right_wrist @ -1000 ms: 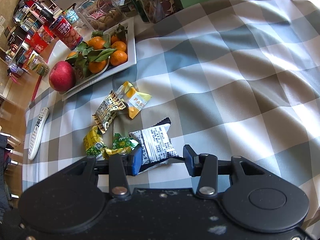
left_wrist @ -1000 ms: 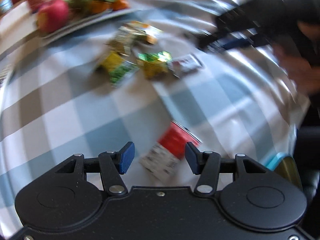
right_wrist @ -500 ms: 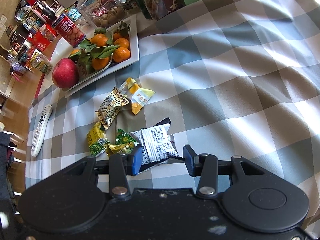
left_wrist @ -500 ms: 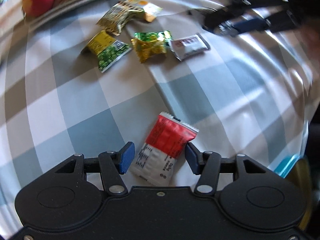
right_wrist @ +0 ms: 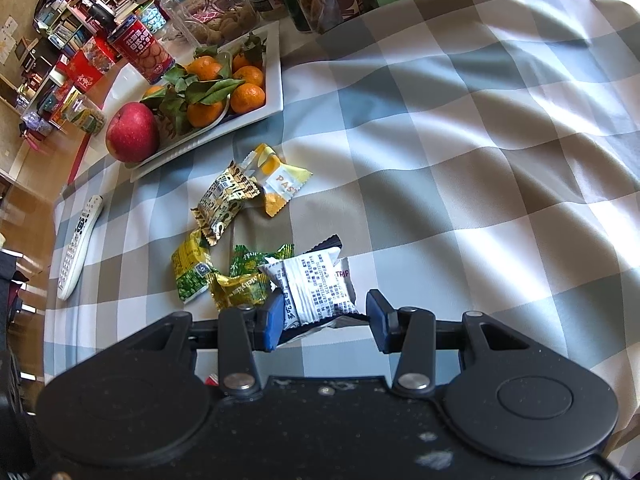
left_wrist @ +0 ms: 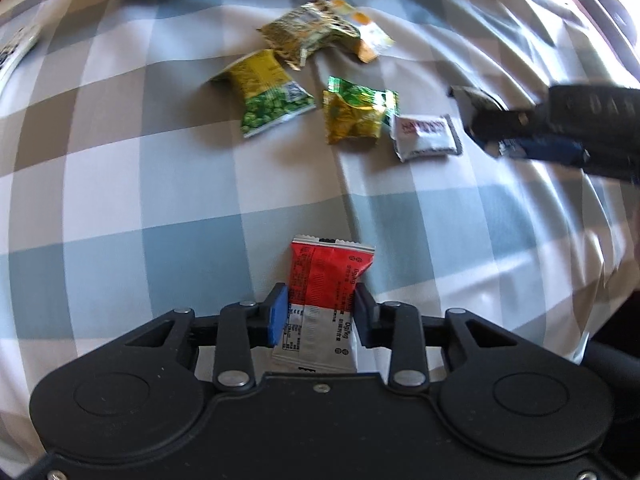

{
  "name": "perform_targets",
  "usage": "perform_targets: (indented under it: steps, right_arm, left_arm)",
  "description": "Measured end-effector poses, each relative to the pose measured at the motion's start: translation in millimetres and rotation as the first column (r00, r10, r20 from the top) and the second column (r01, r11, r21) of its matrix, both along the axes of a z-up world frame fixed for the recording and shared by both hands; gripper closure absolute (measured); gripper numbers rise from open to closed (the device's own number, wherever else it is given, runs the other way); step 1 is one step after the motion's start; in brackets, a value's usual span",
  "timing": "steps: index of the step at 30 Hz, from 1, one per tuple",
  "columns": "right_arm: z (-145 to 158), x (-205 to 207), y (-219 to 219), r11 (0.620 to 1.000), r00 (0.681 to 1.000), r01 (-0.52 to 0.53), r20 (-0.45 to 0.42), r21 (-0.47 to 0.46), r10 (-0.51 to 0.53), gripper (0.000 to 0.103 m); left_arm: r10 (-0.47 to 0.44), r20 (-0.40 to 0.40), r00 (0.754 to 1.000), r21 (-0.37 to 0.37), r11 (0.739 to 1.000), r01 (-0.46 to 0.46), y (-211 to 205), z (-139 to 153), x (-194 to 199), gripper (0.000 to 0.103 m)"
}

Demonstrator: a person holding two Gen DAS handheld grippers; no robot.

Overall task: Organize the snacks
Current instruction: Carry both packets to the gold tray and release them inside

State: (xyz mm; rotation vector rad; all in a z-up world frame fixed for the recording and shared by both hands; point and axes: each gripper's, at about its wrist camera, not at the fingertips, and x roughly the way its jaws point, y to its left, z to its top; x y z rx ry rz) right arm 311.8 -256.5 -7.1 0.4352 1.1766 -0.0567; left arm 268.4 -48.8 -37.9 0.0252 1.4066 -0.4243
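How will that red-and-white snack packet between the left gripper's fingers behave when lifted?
The red-and-white packet looks like thin, flat foil: probably light and floppy, so its free ends may droop. The left gripper jaws are closing on its sides; glossy film could slip or buckle.

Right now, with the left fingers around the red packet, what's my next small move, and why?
Probably finish the squeeze, then lift slightly. The left gripper is closing, its fingers flanking the red-and-white packet, which still lies flat on the checked cloth, apart from the other snacks.
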Motion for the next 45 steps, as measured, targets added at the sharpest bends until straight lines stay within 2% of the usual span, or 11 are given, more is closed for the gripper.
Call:
perform_targets:
  steps: [10, 14, 17, 21, 30, 35, 39, 45]
  right_arm:
    - [11.1, -14.5, 1.0, 1.0, 1.0, 0.009, 0.026, 0.002, -0.009, 0.057]
    - [26.3, -32.5, 3.2, 1.0, 0.997, 0.017, 0.08, 0.011, -0.018, 0.057]
    - [36.8, -59.7, 5.4, 1.0, 0.992, 0.026, 0.127, 0.011, -0.027, 0.057]
    - [40.9, -104.4, 8.5, 0.999, 0.988, 0.027, 0.15, 0.018, -0.029, 0.057]
    - [28.2, -207.5, 16.7, 0.998, 0.991, 0.049, 0.123, 0.043, -0.054, 0.057]
    - [16.3, -252.5, 20.2, 0.996, 0.994, 0.063, 0.086, 0.059, -0.068, 0.057]
    - [9.0, -276.9, 21.7, 0.995, 0.994, 0.086, 0.064, 0.055, -0.09, 0.057]
    - [7.8, -286.0, 27.6, 0.996, 0.995, 0.082, 0.067, -0.034, -0.079, 0.057]
  left_arm:
    - [0.14, -0.001, 0.99, -0.032, 0.99, -0.139, 14.5, 29.6, -12.0, 0.061]
    - [0.158, 0.089, 0.984, -0.018, 0.987, -0.157, 16.2, 51.8, -43.8, 0.061]
    - [0.164, 0.121, 0.979, -0.026, 0.986, -0.162, 18.5, 61.1, -69.2, 0.06]
    - [0.179, 0.114, 0.977, -0.039, 0.984, -0.176, 19.9, 65.8, -104.6, 0.06]
    - [0.183, 0.004, 0.983, -0.067, 0.981, -0.183, 14.8, 54.9, -180.8, 0.06]
    - [0.187, -0.014, 0.982, -0.016, 0.982, -0.187, 6.8, 46.3, -211.3, 0.06]
    - [0.185, 0.001, 0.983, 0.038, 0.982, -0.185, -1.2, 42.4, -230.3, 0.06]
    - [0.181, 0.009, 0.983, 0.117, 0.977, -0.181, -8.6, 34.3, -247.5, 0.06]
